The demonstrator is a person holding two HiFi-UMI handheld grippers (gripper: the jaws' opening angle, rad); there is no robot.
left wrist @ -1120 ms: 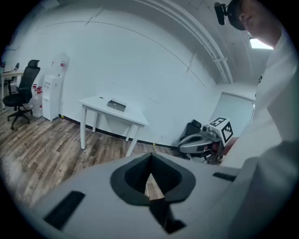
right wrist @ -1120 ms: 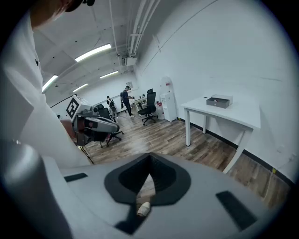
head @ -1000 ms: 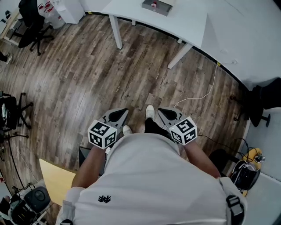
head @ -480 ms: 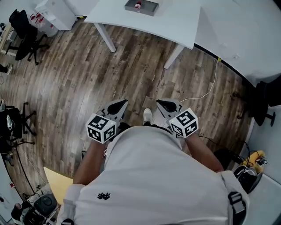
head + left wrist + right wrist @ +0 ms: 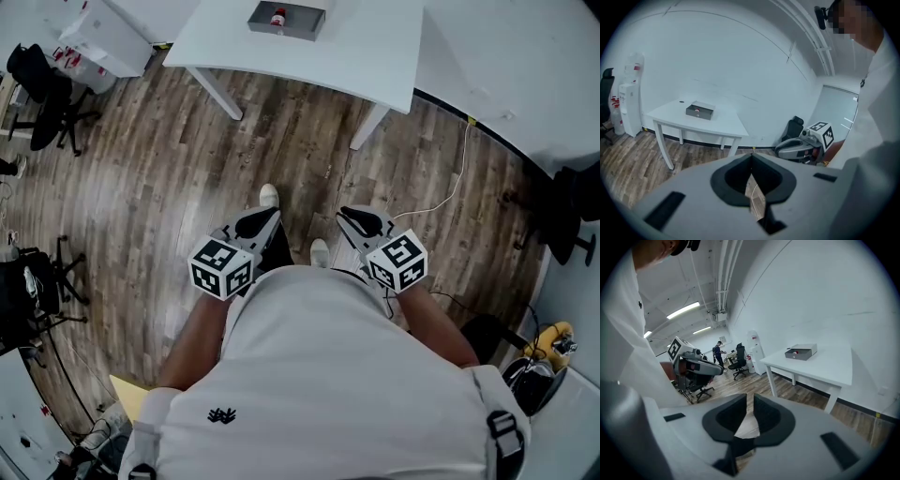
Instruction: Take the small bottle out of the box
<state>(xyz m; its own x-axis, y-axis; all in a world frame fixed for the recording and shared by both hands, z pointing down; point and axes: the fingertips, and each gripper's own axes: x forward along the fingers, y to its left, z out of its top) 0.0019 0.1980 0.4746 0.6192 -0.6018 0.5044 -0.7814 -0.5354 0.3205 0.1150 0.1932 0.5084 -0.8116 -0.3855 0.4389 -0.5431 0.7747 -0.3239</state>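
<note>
Showing only its red top, one small bottle (image 5: 278, 16) sits in one box (image 5: 298, 22) on the table (image 5: 375, 56) at 12 o'clock. Both grippers are empty: left gripper (image 5: 266, 218) clenched, right gripper (image 5: 349, 217) a slit apart.

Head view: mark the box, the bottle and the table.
box (image 5: 292, 33), head view, on its near wall.
bottle (image 5: 278, 17), head view, on its red part, inside the box.
table (image 5: 375, 52), head view, on the bare top to the right of the box.
</note>
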